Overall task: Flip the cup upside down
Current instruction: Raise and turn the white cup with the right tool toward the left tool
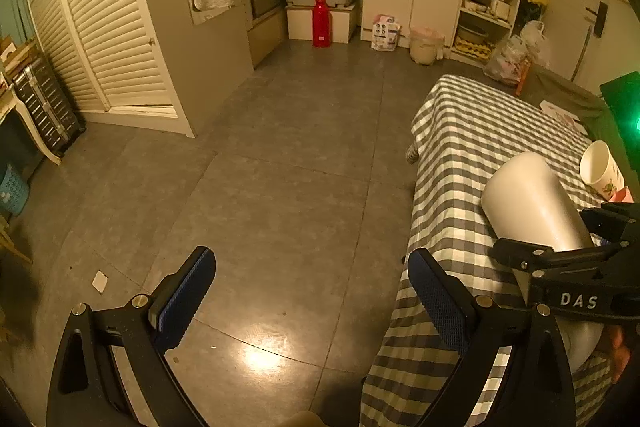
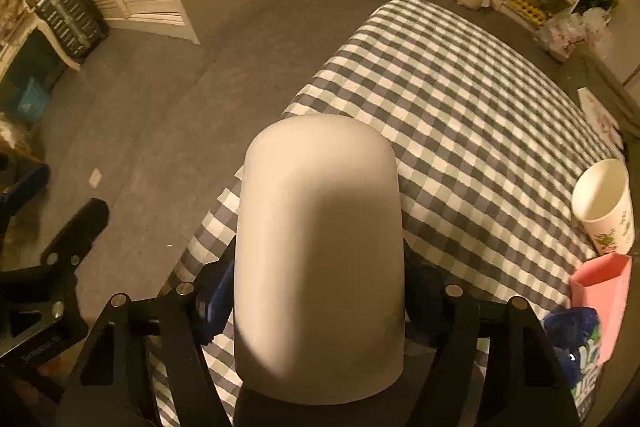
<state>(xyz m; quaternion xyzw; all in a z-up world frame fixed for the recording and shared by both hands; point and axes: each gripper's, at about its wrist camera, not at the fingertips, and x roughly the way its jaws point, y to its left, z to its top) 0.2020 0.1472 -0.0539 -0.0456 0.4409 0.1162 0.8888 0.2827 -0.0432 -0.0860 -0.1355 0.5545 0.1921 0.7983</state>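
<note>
Showing as smooth, faintly satiny white, likely ceramic or plastic: the cup (image 2: 320, 259). Draping softly over the table (image 1: 460, 131) as woven matt cloth in grey-and-white check. Looking like thin printed paper with a matt inside: the paper cup (image 2: 604, 207). Appearing as smooth matt pink plastic: the pink box (image 2: 604, 299). Reading as matt black plastic with bright metal screws: the left gripper (image 1: 312, 303), its pads (image 1: 440, 303) carrying rough, ribbed blue rubber. Gleaming under the lamp as glossy grey tile: the floor (image 1: 260, 187). Shining as glossy red plastic or metal: the red bottle (image 1: 321, 23).
</note>
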